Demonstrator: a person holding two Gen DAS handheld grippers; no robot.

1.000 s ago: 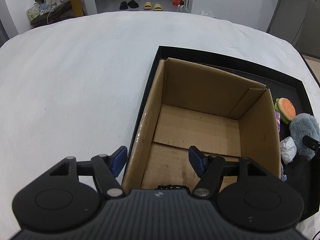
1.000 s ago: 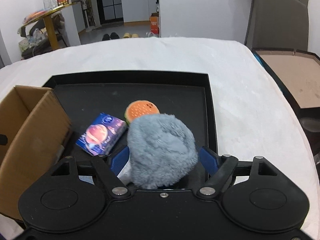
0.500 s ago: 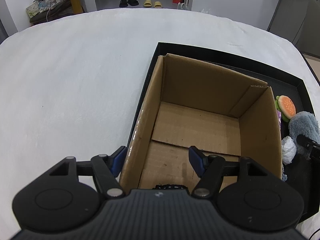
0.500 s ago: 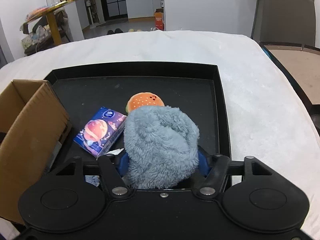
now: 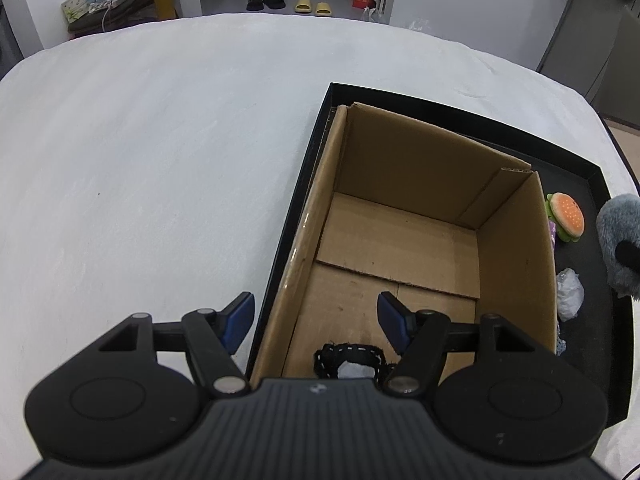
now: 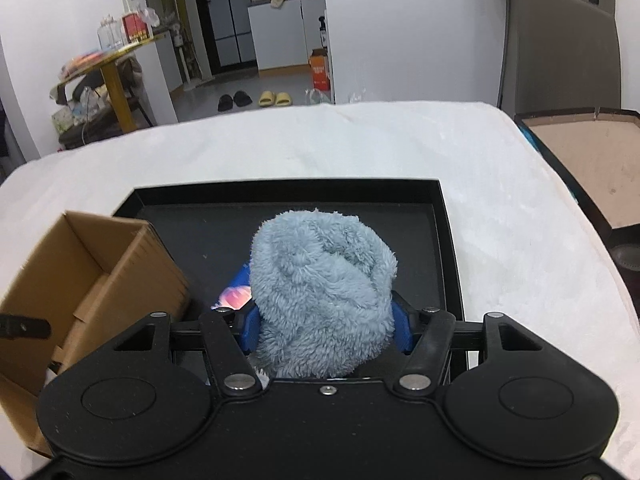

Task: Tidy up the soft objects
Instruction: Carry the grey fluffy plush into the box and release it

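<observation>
A fluffy blue-grey plush (image 6: pixel 320 292) is held off the black tray (image 6: pixel 448 240) by my right gripper (image 6: pixel 325 330), whose blue pads press into its sides. It also shows at the right edge of the left wrist view as the blue-grey plush (image 5: pixel 616 236). An open cardboard box (image 5: pixel 404 240) stands in the tray's left part. My left gripper (image 5: pixel 316 318) is open and straddles the box's near-left wall, one finger outside and one inside, without pressing it. A small black-trimmed item (image 5: pixel 348 360) lies in the box's near corner.
A burger plush (image 5: pixel 566 216) and a crumpled white item (image 5: pixel 570 294) lie on the tray right of the box. A purple printed packet (image 6: pixel 236 296) peeks out left of the held plush. White cloth (image 5: pixel 140 180) covers the table. Another brown tray (image 6: pixel 592 168) sits far right.
The right gripper's pads closed onto the blue-grey plush and lifted it off the tray; it now hides the burger plush. The left gripper stayed over the box wall.
</observation>
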